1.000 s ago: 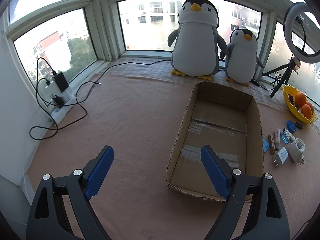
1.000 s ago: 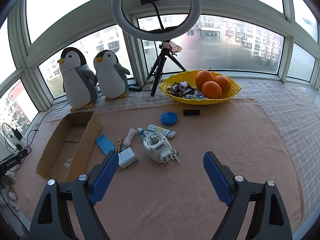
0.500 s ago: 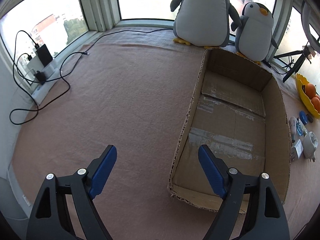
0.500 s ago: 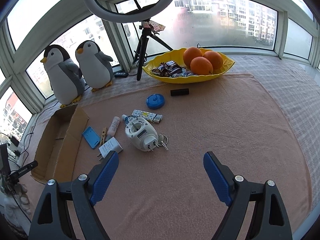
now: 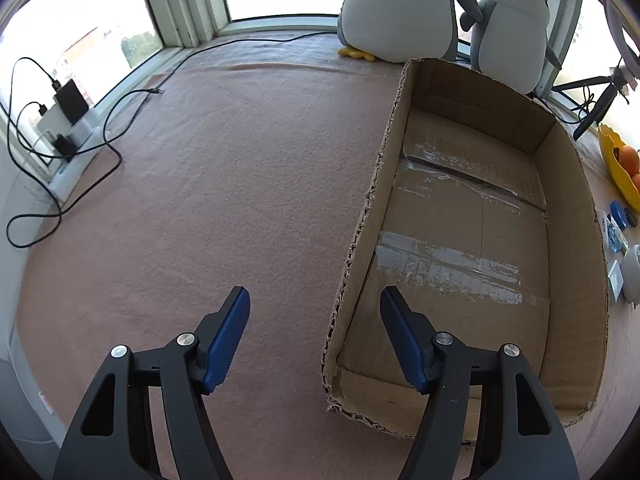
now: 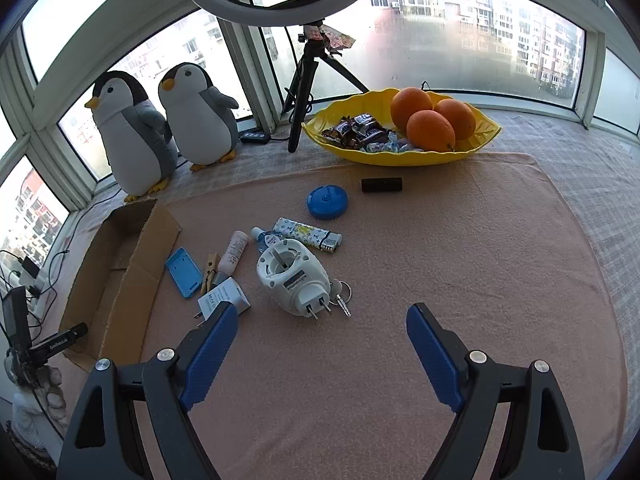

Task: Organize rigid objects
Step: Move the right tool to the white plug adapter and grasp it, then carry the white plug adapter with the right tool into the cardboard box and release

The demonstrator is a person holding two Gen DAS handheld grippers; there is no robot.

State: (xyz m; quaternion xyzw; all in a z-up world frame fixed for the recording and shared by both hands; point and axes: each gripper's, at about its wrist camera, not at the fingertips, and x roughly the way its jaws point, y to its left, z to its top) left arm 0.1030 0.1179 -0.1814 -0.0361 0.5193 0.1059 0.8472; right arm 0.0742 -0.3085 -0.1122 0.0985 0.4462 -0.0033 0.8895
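Both grippers have dropped closer since a second ago, the left to the open brown cardboard box [image 5: 472, 216], the right to the clutter beside it.

Judged from this, the first pick is not yet made: the box holds nothing, and the rigid items lie on the pink cloth [image 6: 440, 260] just right of the box: a white plug-in adapter [image 6: 294, 276] with keys [image 6: 342, 294] touching it, a small white charger [image 6: 224, 298], a light-blue phone case [image 6: 184, 272], a wooden clothespin [image 6: 210, 270], a white tube [image 6: 234, 250], a patterned lighter [image 6: 308, 234], a blue round disc [image 6: 327, 202] and a black bar [image 6: 381, 184] farther from the box. The right gripper [image 6: 322, 322] gapes wide and empty near the adapter; the left gripper [image 5: 314, 308], also parted and empty, straddles the box's left wall. Next comes lowering over the adapter; the touching keys may snag. Beyond the box stand two plush penguins [image 6: 168, 128], a yellow fruit dish [image 6: 400, 152] and a ring-light tripod [image 6: 304, 92].
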